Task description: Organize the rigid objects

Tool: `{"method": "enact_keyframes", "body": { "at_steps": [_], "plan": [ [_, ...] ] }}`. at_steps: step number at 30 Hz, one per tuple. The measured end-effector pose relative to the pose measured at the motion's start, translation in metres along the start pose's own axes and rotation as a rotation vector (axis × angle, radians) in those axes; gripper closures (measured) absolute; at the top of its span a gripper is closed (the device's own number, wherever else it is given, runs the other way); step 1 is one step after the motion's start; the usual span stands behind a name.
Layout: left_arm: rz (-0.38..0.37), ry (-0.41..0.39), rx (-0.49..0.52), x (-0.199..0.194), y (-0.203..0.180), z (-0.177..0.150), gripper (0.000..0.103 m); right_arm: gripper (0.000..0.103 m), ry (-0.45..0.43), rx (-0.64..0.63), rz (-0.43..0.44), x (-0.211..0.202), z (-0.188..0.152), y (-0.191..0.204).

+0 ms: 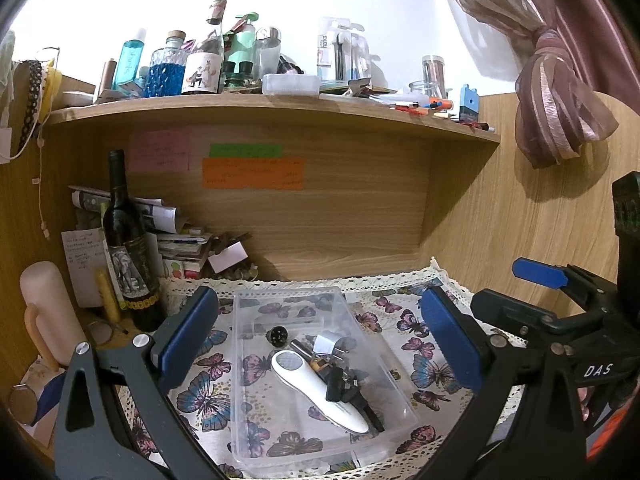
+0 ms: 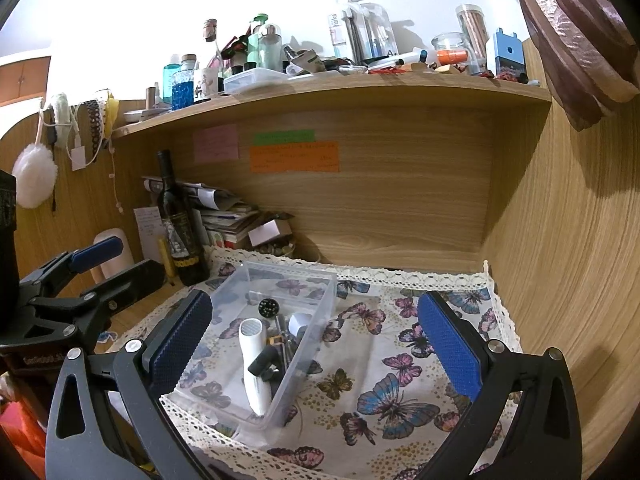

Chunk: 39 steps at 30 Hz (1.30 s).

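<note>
A clear plastic bin sits on the butterfly cloth. Inside lie a long white device, a white plug adapter, a black round knob and black and metal small parts. My left gripper is open and empty, its fingers either side of the bin. My right gripper is open and empty over the cloth, the bin at its left finger. Each gripper shows in the other's view, the right one and the left one.
A dark wine bottle, stacked papers and a cream cylinder stand at the left. A cluttered shelf hangs above. A wooden wall closes the right.
</note>
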<state>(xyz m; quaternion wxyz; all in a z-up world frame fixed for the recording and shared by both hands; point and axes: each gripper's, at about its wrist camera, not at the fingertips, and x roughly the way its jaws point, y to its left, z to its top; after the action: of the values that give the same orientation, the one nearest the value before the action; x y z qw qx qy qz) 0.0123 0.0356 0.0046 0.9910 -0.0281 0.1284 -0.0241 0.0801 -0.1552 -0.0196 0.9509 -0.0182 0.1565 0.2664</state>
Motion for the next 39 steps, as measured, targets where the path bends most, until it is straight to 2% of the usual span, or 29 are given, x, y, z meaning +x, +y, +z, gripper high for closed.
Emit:
{"method": "enact_keyframes", "body": {
  "at_steps": [39],
  "plan": [
    [-0.016, 0.003, -0.021, 0.0014, -0.0026, 0.0033, 0.0, 0.0, -0.014, 0.002, -0.029, -0.0023, 0.0042, -0.0046]
  ]
}}
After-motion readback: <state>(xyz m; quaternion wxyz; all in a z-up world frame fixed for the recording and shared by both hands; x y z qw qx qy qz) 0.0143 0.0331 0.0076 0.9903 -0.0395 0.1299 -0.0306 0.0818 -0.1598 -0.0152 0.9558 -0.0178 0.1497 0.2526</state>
